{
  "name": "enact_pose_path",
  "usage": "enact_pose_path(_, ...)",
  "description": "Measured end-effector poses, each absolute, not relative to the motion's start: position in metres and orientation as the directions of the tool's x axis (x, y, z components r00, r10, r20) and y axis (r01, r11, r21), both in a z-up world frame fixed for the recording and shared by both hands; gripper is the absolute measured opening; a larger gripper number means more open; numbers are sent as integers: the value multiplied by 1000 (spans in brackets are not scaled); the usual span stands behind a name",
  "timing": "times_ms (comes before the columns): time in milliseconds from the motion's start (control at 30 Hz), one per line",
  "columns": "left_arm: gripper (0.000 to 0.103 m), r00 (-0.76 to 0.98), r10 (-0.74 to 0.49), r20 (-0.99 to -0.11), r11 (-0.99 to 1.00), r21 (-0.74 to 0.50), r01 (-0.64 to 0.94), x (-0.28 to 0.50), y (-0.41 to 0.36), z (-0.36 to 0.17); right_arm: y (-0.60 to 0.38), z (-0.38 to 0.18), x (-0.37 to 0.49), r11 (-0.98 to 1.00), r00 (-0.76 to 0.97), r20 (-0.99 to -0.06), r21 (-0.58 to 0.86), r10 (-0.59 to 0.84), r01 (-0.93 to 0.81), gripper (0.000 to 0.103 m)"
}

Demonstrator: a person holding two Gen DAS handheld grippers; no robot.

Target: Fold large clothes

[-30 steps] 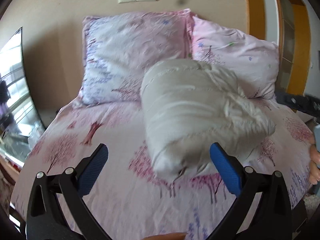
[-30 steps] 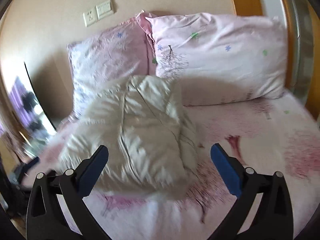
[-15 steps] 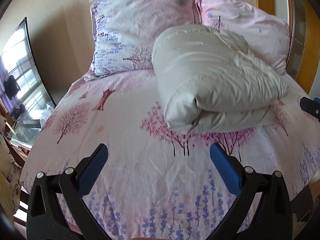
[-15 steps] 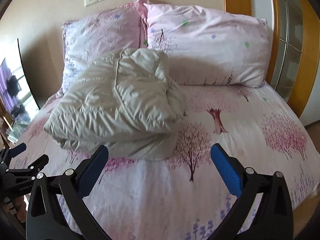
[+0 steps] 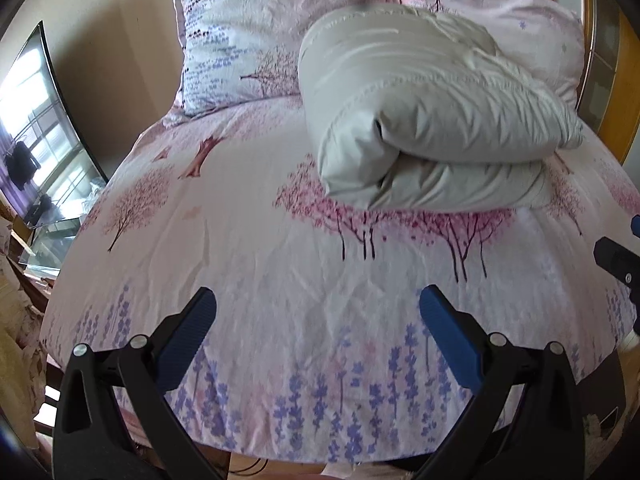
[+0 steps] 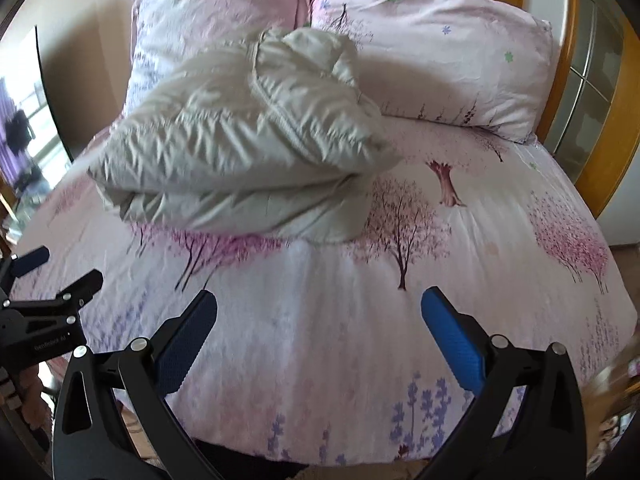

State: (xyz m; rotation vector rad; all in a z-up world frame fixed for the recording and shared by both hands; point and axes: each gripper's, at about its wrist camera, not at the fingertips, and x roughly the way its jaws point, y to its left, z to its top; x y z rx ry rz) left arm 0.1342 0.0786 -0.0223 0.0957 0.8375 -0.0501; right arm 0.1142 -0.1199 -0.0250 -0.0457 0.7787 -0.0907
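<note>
Left wrist view shows you the folded, puffy cream down jacket (image 5: 424,120) lying on the bed's pink tree-print sheet (image 5: 256,264), its far end against two matching pink pillows (image 5: 264,28). Your left gripper (image 5: 318,312) hangs over the bare sheet with its jaws apart and empty. Your right gripper (image 6: 319,312) likewise has its jaws spread, holding nothing. A dark curved screen (image 5: 36,128) stands left of the bed.

One folded puffy jacket (image 5: 424,112), two pillows (image 6: 432,68) and one bed sheet (image 5: 280,280) are in view.
</note>
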Motion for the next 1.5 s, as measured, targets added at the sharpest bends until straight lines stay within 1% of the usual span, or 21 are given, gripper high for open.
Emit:
enact_pose_path(167,101,644,-27,-765,994,51,102,127,78,-23,-119,-32,112,995,662,-743,-76,-101,66,102)
enact_pose_path(300,101,630,-55,-775,993,21,114,125,79,-21,-118,-36,111,993,647,-753,-94,-120,75,102)
enact_pose_path(500,101,617,-45,-786,995,21,100,123,81,-20,-114,-44,112,994,616,-780,-96,-109,55,102)
enact_pose_path(867,101,578,-34,-815,994,33,105,130,79,-26,-118,-48,115,996,597,-797,-71,-90,56,102)
enact_pose_path(1500,101,562,-32,-826,992,43,119,134,72,-29,-115,-54,120,995,577,-811,-78,-100,62,102)
